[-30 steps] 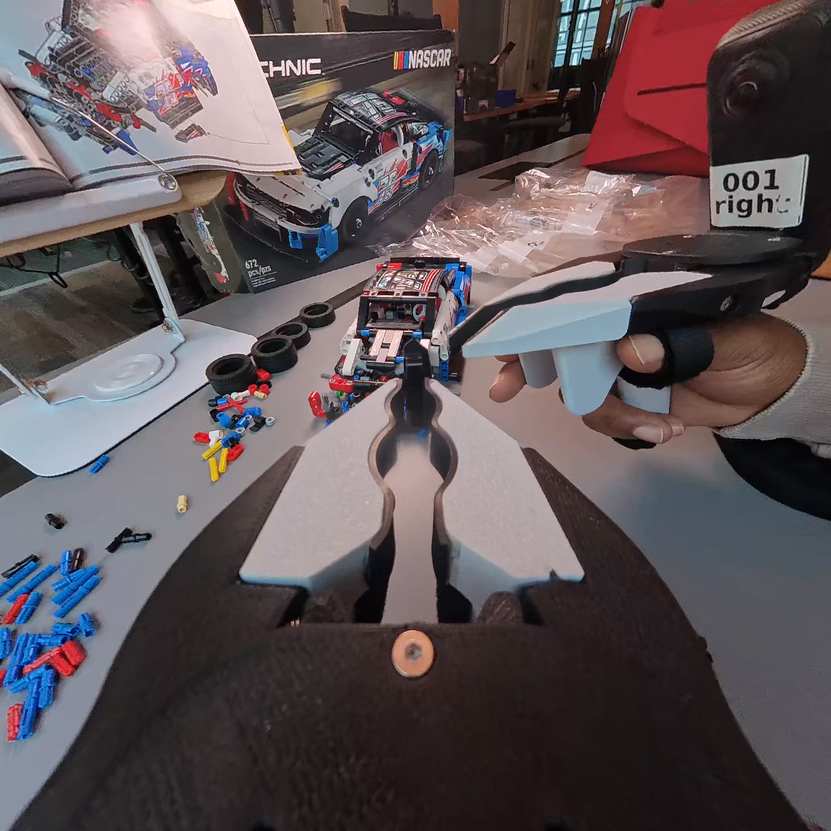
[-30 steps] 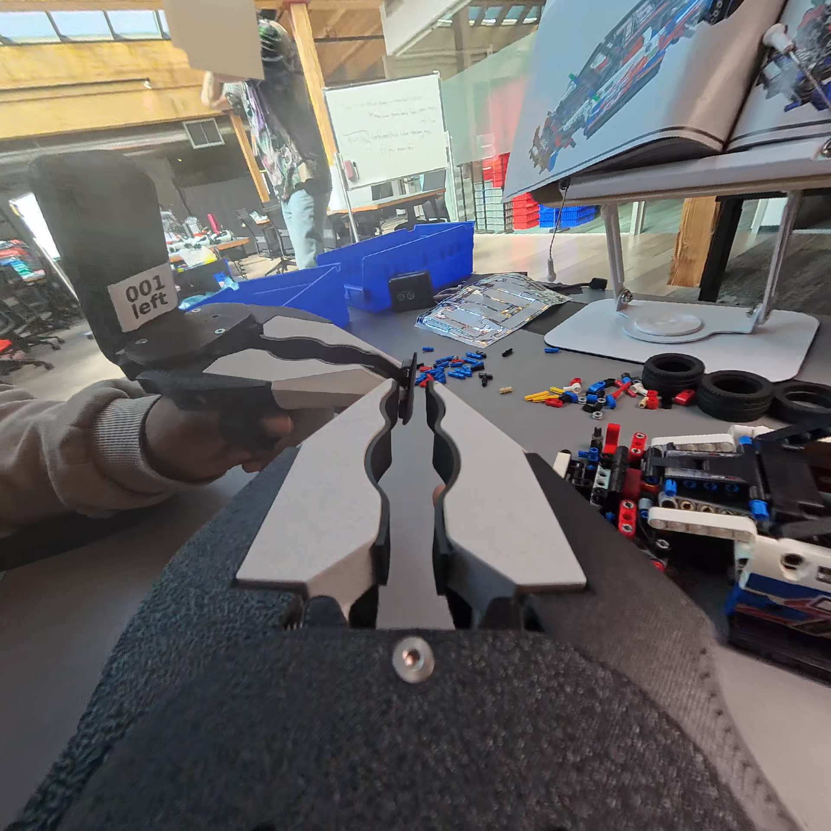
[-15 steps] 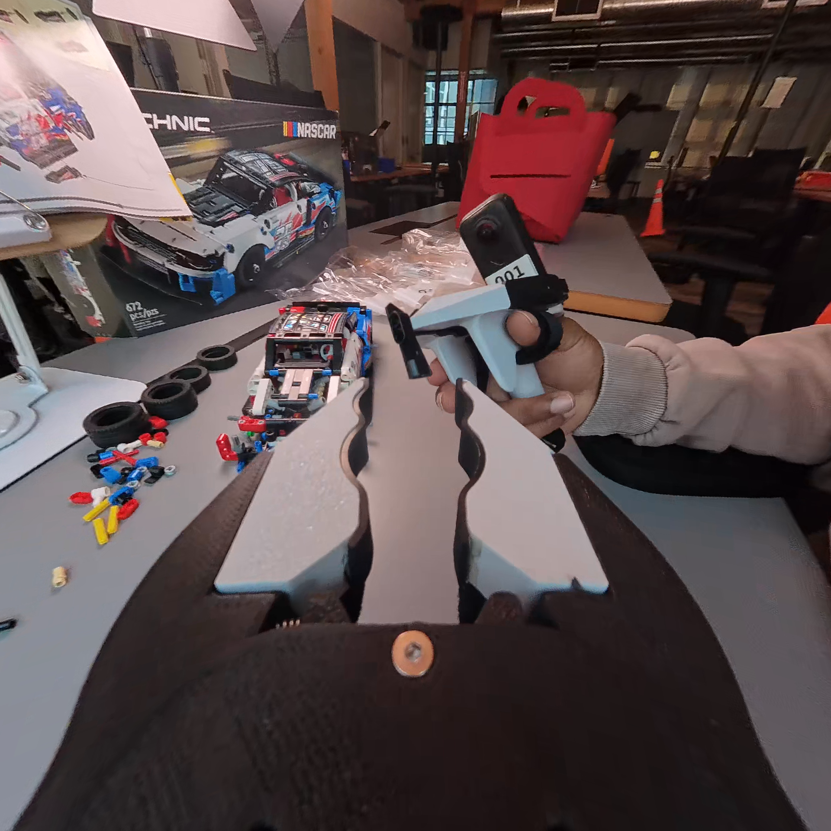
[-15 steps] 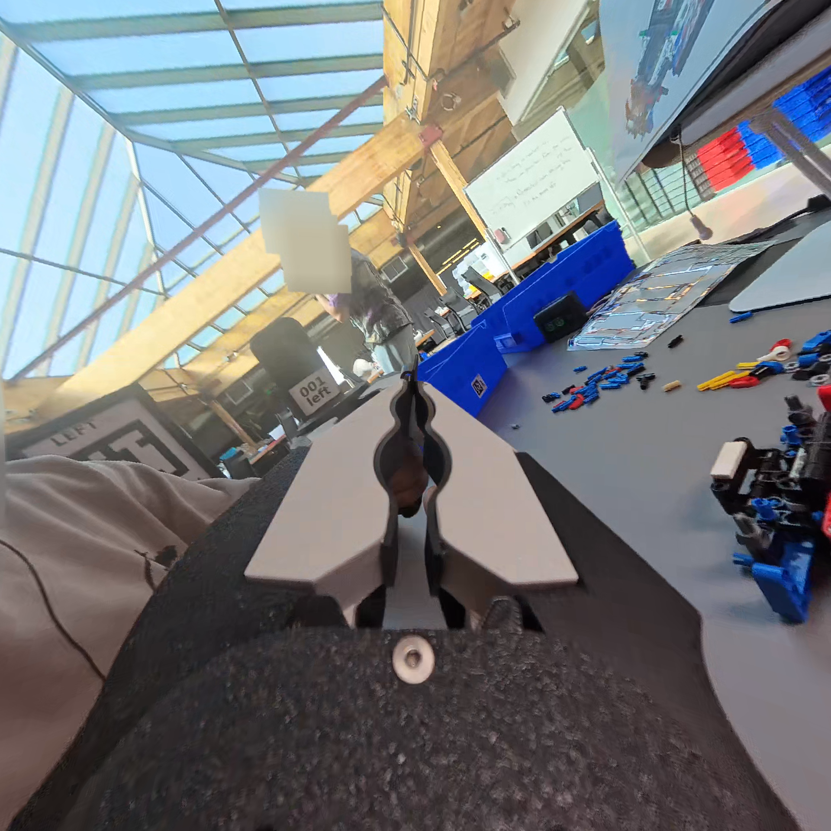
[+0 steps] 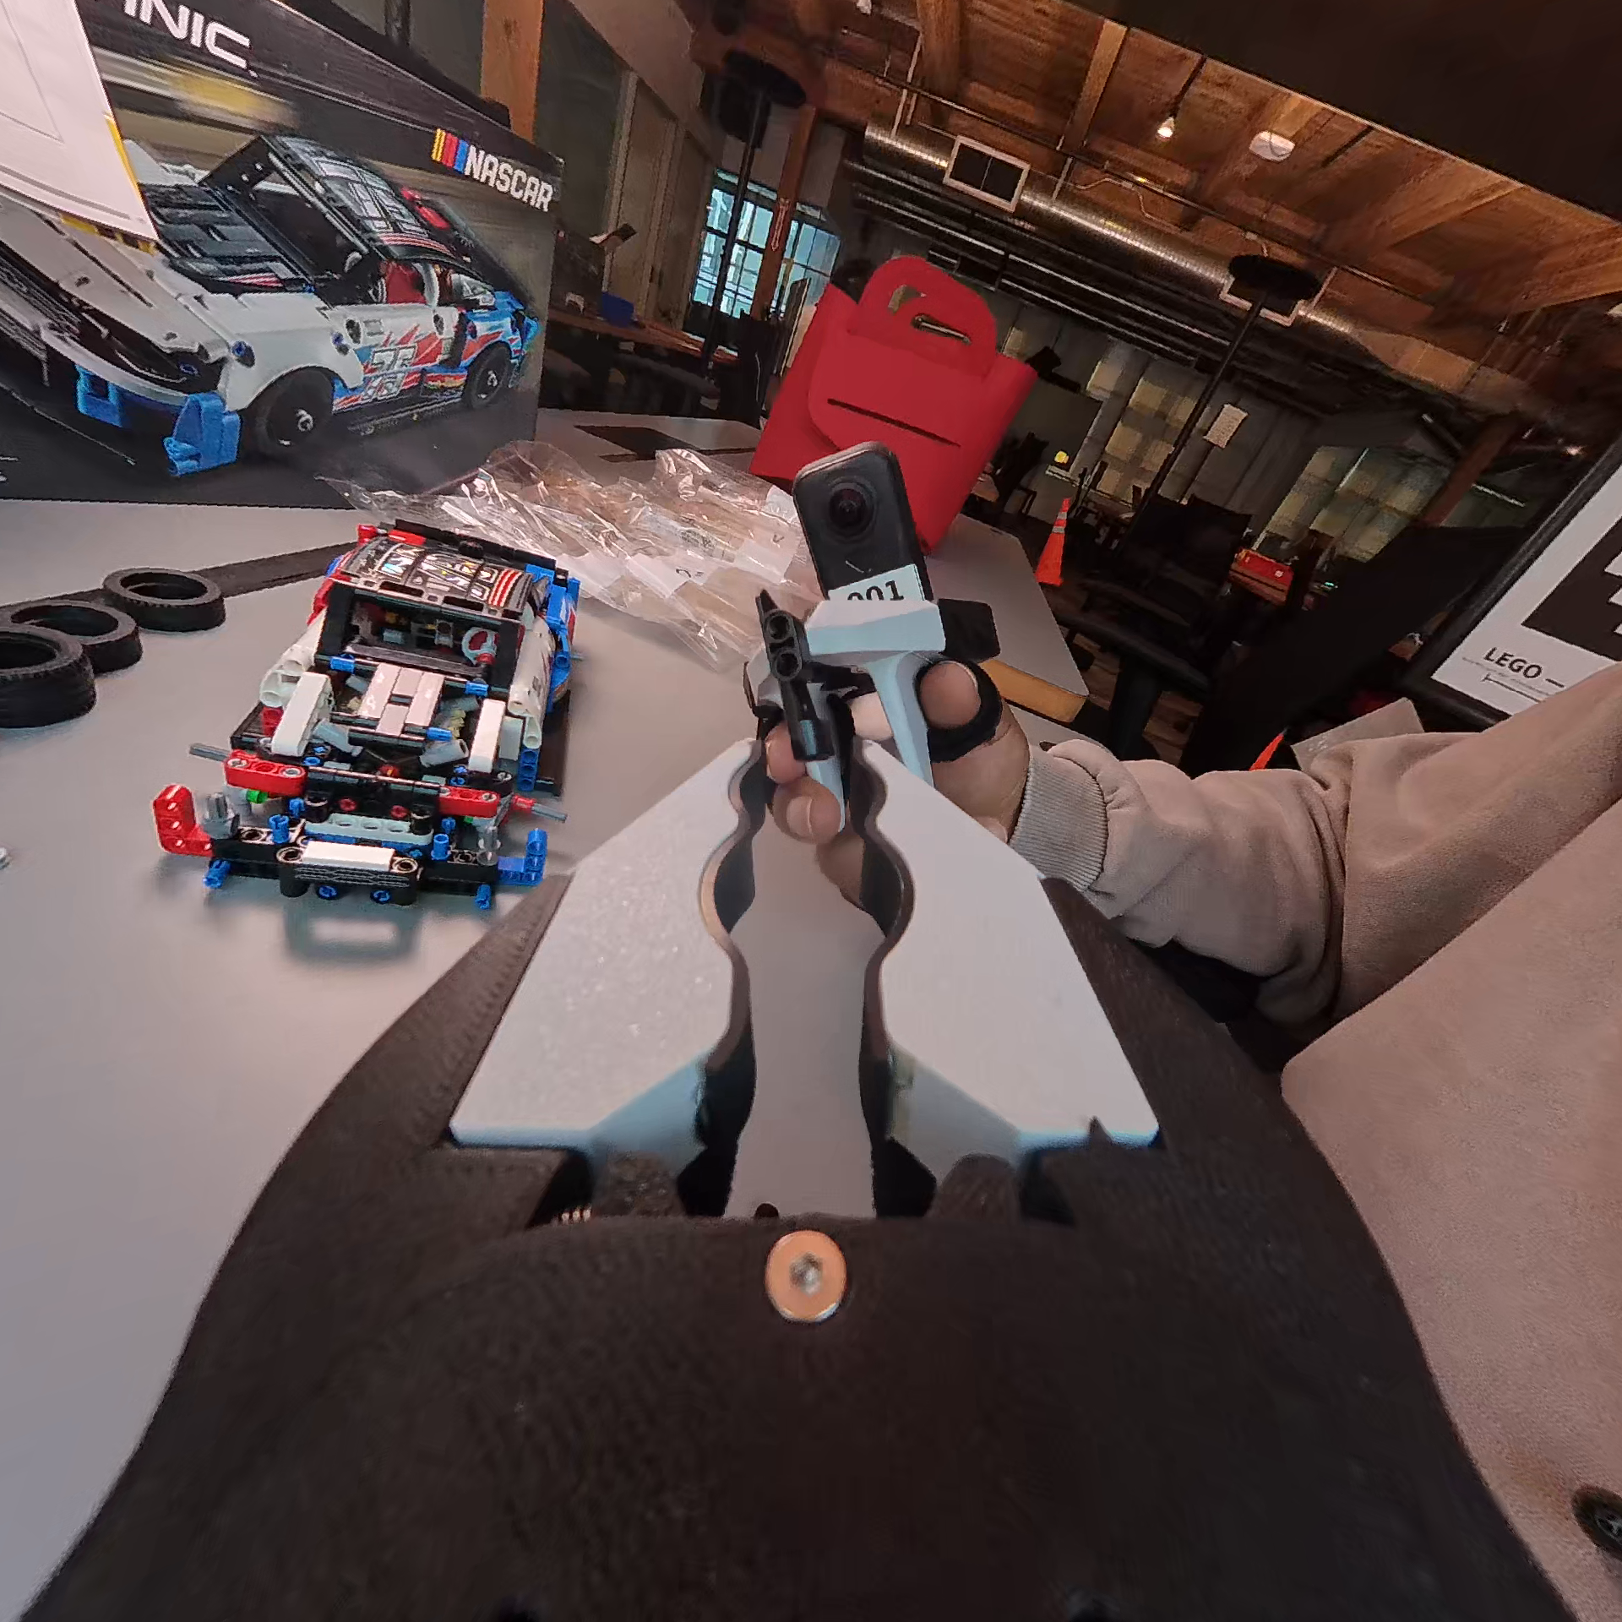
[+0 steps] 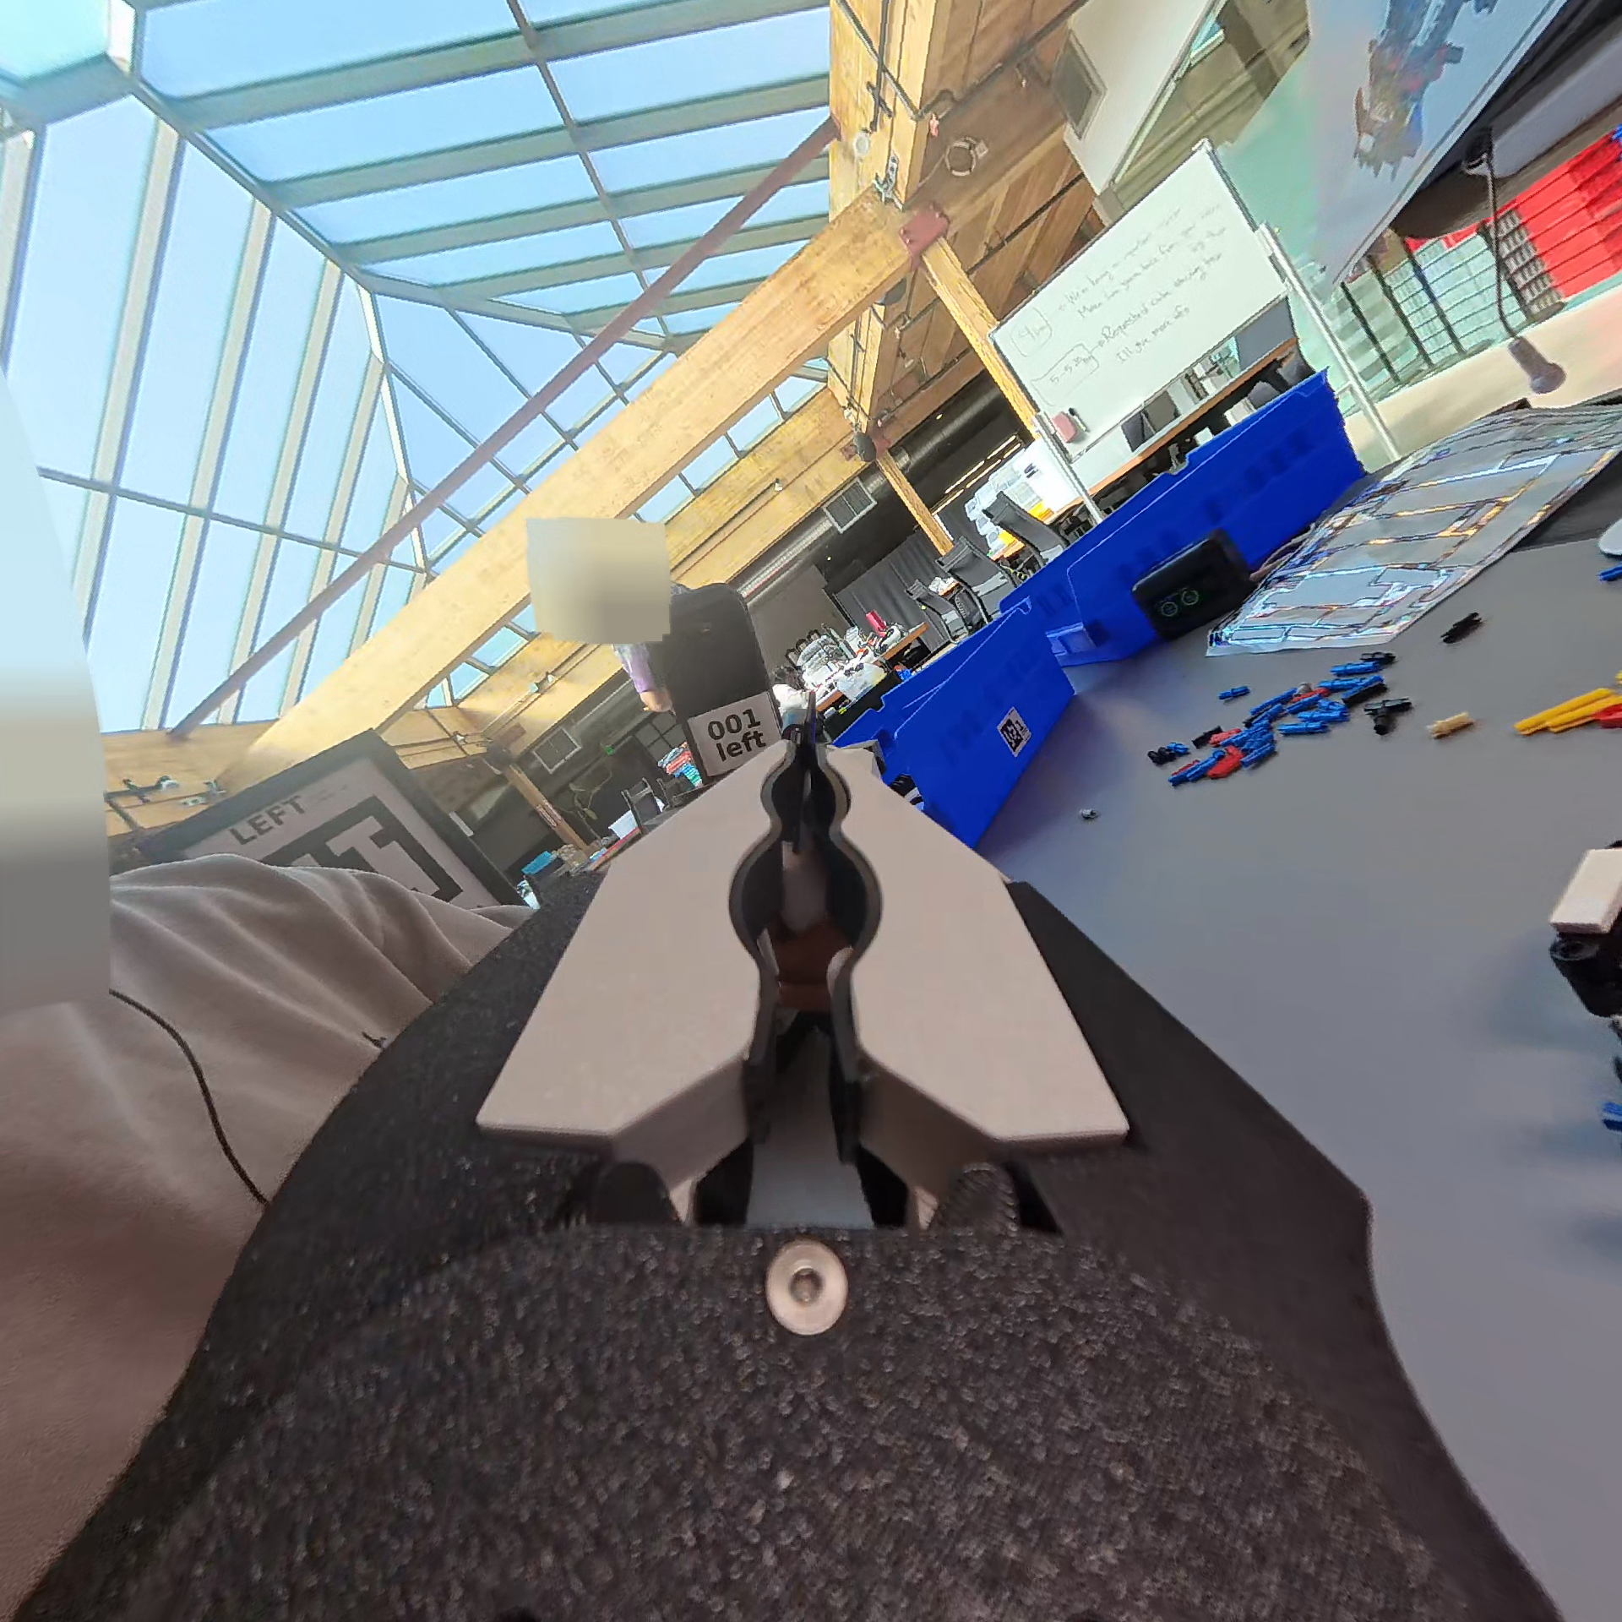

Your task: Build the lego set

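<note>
The right gripper (image 5: 794, 693) is pinching a black beam (image 5: 793, 676), long axis upright; the car (image 5: 399, 720) is lying at nine o'clock. The left gripper (image 5: 807, 772) is gaping empty, nearer.

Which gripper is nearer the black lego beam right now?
Right. The right gripper is shut on the black lego beam, held above the table; the left gripper is open just below it, not touching.

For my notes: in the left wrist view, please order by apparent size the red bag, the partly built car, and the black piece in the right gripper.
1. Partly built car, though it is nearer.
2. Red bag, farther back.
3. Black piece in the right gripper.
</note>
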Available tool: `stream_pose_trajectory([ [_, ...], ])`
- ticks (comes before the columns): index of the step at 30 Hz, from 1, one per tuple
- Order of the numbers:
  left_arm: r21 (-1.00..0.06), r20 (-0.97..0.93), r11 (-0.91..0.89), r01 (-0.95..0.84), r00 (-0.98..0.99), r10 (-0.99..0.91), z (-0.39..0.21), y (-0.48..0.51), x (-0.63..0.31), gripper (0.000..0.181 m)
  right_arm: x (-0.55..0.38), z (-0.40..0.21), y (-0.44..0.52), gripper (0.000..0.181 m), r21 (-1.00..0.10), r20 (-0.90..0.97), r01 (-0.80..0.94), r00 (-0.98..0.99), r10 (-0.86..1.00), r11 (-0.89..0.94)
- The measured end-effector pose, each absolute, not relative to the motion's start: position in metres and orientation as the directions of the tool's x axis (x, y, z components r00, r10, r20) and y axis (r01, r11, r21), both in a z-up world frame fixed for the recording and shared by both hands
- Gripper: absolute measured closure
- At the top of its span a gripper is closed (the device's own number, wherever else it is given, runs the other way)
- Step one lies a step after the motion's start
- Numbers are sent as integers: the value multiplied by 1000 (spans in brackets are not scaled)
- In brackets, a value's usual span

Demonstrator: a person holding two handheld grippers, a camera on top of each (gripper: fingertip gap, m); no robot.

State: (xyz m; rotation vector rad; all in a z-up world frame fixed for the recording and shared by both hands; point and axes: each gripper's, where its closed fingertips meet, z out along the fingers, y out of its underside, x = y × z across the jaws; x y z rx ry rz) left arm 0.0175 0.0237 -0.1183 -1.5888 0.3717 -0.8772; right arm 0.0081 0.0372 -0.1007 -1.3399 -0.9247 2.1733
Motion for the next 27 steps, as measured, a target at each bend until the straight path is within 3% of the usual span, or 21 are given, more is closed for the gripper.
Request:
stream_pose_trajectory([
  [6, -937, 349, -254, 239, 642, -683, -121, 24, 17, 174, 9, -106, 34, 181, -802, -546, -14, -389, 741, -598],
  [11, -965, 227, -247, 88, 751, -620, -115, 17, -11, 175, 8, -110, 40, 174, -861, -476, -41, -291, 830, -508],
  [14, -977, 93, -212, -3, 892, -443, -91, -2, -84, 175, 16, -108, 51, 169, -895, -419, -63, -223, 880, -442],
  [17, -948, -87, -291, -128, 985, -150, -79, -42, -191, 175, 26, -105, 62, 169, -914, -381, -79, -173, 908, -398],
  [21, -758, -365, -626, -183, 915, 175, -90, -122, -339, 174, 30, -101, 69, 170, -901, -405, -96, -169, 899, -424],
  [27, -443, -365, -895, -49, 922, 130, -162, -175, -416, 174, 22, -117, 63, 172, -918, -386, -32, -153, 910, -395],
])
